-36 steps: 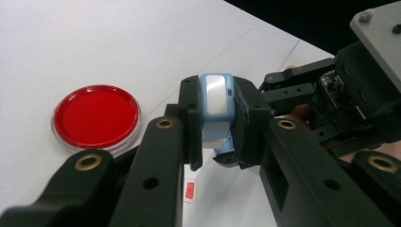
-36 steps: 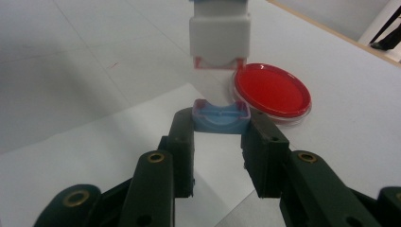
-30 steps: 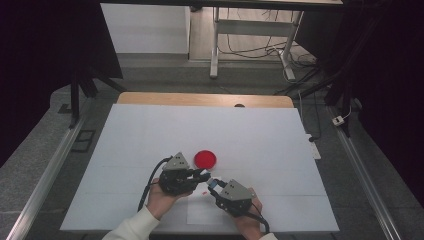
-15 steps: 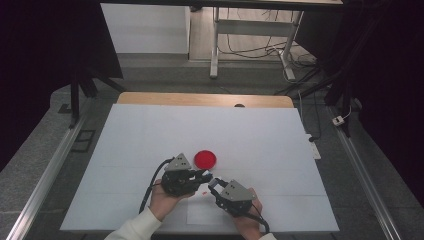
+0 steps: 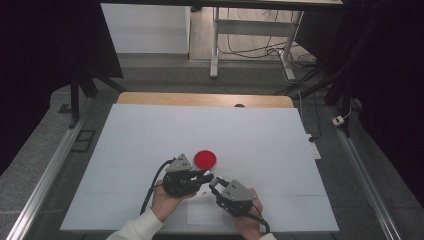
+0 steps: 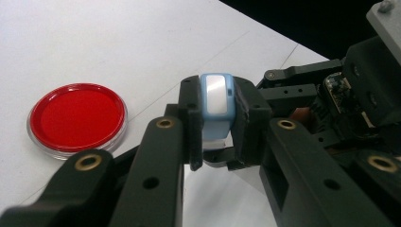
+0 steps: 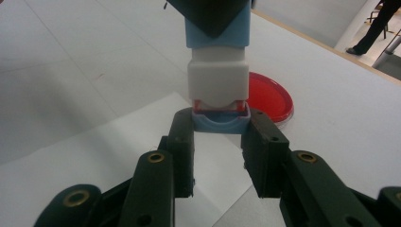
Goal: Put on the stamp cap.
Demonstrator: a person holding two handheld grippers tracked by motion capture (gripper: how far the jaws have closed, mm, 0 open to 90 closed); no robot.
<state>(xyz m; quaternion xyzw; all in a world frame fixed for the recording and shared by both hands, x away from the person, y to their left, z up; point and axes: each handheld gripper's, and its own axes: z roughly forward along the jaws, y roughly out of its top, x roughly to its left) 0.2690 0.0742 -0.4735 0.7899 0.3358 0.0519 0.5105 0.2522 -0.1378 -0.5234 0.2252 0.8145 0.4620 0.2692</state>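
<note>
Stamp [image 7: 218, 71]: blue-and-white body pinched by left hand-held gripper [image 6: 217, 124], blue cap [image 7: 221, 121] pinched by right hand-held gripper [image 7: 220, 130].

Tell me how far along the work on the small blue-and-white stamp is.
Done: both grippers have hold, the left gripper on the stamp's blue body, the right gripper on its blue end cap. In hand: cap parting, red showing at the seam. Left: full separation; the red dish sits untouched.

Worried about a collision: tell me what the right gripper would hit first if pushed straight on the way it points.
Probably the left gripper. The right gripper is shut on the blue cap of a small blue-and-white stamp-like thing whose other end the left gripper holds. The red dish lies behind.
</note>
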